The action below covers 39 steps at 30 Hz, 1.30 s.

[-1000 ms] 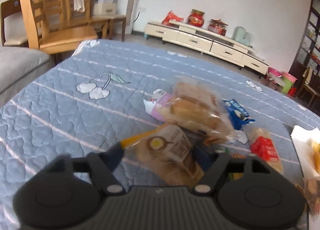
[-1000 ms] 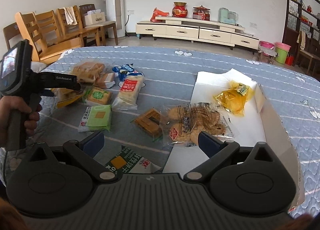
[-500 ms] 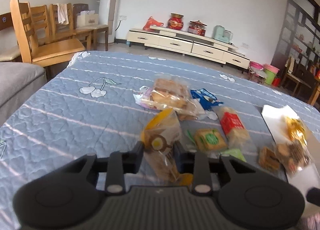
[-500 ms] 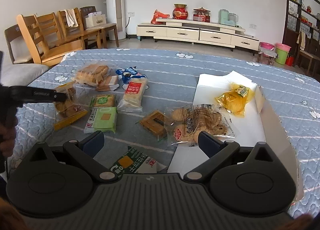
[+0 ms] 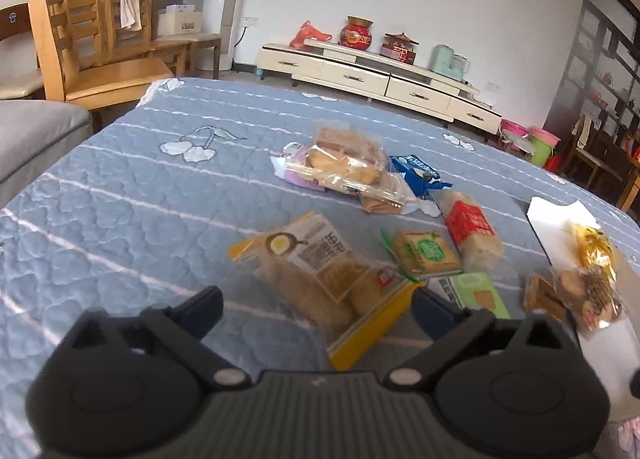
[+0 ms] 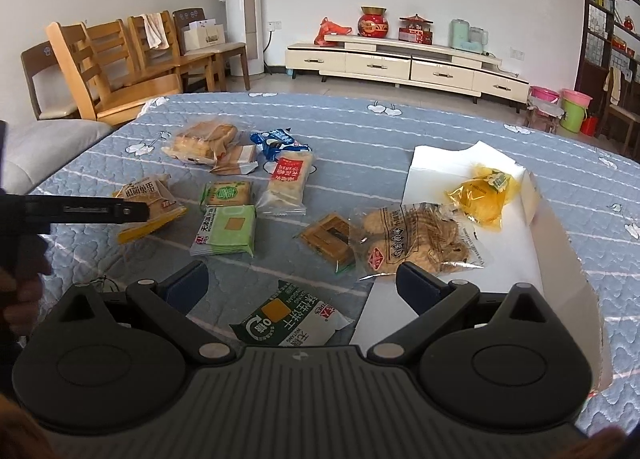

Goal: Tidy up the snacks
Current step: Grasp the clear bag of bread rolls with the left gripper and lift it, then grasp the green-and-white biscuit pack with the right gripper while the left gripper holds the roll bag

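Note:
Several snack packets lie on a blue quilted table (image 5: 120, 195). A yellow-edged cake packet (image 5: 324, 279) lies flat just ahead of my open left gripper (image 5: 316, 305), between its fingers and free of them; it also shows in the right wrist view (image 6: 154, 205). My right gripper (image 6: 302, 283) is open and empty above a green-and-white biscuit packet (image 6: 290, 317). A white paper box (image 6: 532, 235) at the right holds a yellow packet (image 6: 482, 195) and part of a round-cookie bag (image 6: 412, 241).
Bread bags (image 6: 206, 141), a blue packet (image 6: 278, 143), a red-label packet (image 6: 288, 181), green packets (image 6: 226, 229) and a brown packet (image 6: 328, 241) lie mid-table. Wooden chairs (image 5: 92, 59) and a grey sofa (image 5: 36, 131) stand left. A TV cabinet (image 6: 404, 65) lines the far wall.
My left gripper was shut on the cake packet half a second ago; it has opened and the packet now lies on the table. The right gripper has barely moved.

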Each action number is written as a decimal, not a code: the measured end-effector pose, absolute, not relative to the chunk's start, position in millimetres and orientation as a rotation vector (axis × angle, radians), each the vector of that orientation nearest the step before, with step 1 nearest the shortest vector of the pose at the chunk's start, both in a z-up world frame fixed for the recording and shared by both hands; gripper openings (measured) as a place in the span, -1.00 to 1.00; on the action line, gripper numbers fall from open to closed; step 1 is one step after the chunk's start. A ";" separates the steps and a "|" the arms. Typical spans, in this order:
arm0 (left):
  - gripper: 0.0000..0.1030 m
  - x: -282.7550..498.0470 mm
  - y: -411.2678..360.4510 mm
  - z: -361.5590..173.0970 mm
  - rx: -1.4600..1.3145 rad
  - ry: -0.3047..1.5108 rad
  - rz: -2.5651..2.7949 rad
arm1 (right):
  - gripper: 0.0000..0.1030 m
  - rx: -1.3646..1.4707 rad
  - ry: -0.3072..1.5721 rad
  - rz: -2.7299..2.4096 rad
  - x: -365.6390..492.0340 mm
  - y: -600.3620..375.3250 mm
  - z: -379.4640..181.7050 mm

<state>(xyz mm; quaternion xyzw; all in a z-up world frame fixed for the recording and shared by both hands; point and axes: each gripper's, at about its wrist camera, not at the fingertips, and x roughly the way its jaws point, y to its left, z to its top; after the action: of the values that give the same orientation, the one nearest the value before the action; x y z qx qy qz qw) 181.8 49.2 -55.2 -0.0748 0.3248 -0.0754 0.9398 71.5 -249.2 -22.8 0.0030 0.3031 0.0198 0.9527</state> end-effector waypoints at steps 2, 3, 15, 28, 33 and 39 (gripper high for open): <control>0.98 192.8 47.9 -59.5 -0.171 0.669 -0.139 | 1.00 0.013 0.618 0.036 72.2 -251.0 -23.9; 0.98 200.2 47.3 -63.5 -0.190 0.690 -0.130 | 1.00 0.016 0.619 0.035 72.9 -251.9 -24.7; -0.53 203.3 12.1 -63.5 -0.102 0.642 -0.192 | 1.00 0.030 0.623 0.014 74.5 -257.0 -28.1; -0.58 163.5 28.1 -44.3 -0.063 0.569 -0.189 | 1.00 0.019 0.625 0.014 66.8 -254.3 -26.1; -0.58 141.2 31.5 -38.1 -0.041 0.555 -0.193 | 1.00 0.015 0.621 0.020 64.4 -251.3 -24.7; -0.58 117.9 31.7 -30.6 -0.018 0.544 -0.186 | 1.00 0.002 0.653 0.029 58.4 -247.5 -35.7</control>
<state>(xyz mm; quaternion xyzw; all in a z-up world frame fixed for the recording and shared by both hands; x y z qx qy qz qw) 117.9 31.7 -30.6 -0.0089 0.2684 -0.0919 0.9589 58.4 -247.5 -35.7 0.0010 0.3206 0.0144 0.9471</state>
